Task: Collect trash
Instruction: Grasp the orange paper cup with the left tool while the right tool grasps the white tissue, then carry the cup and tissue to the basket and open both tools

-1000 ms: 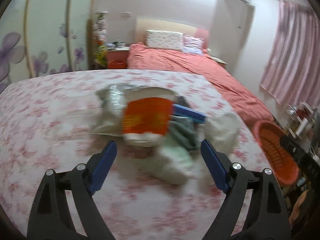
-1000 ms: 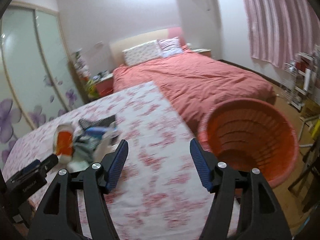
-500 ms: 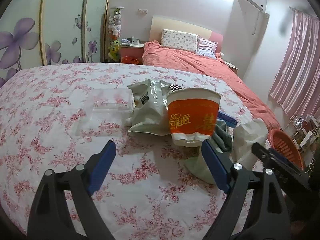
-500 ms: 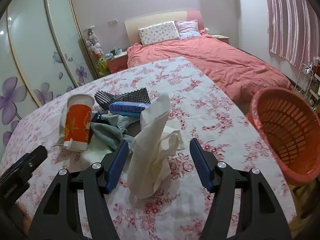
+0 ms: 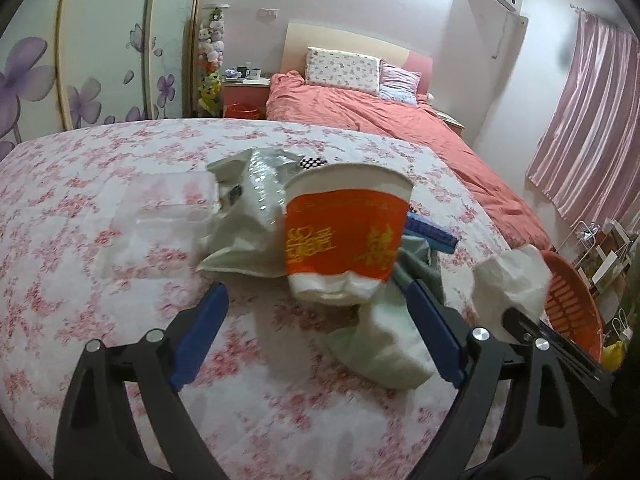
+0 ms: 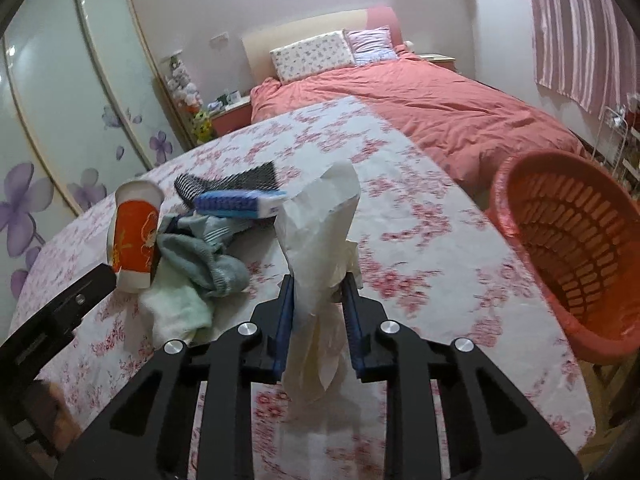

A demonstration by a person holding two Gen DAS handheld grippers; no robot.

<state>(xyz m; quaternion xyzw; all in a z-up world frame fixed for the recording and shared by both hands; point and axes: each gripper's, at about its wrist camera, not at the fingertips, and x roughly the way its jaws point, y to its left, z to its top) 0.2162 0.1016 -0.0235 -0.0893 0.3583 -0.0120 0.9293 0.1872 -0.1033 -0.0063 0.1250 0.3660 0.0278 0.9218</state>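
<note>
Left wrist view: left gripper [image 5: 316,322] fingers wide apart, nothing between them. Orange cup [image 5: 347,236] stands centre frame on the floral bench [image 5: 80,208], just beyond the fingertips. Grey bag [image 5: 248,216] left of the cup, touching it; pale cloth [image 5: 384,348] lower right of it. Clear tray [image 5: 160,216] further left. Tissue [image 5: 512,280] at right edge, in front of the orange basket [image 5: 576,312].

Right wrist view: right gripper [image 6: 319,300] fingers have just been closing and now pinch the tissue [image 6: 320,240], which stands up between them, centre frame. Basket [image 6: 568,248] at right, beside the bench [image 6: 420,240]. Cup [image 6: 134,232], blue pack [image 6: 240,204] and cloth [image 6: 200,264] at left.
</note>
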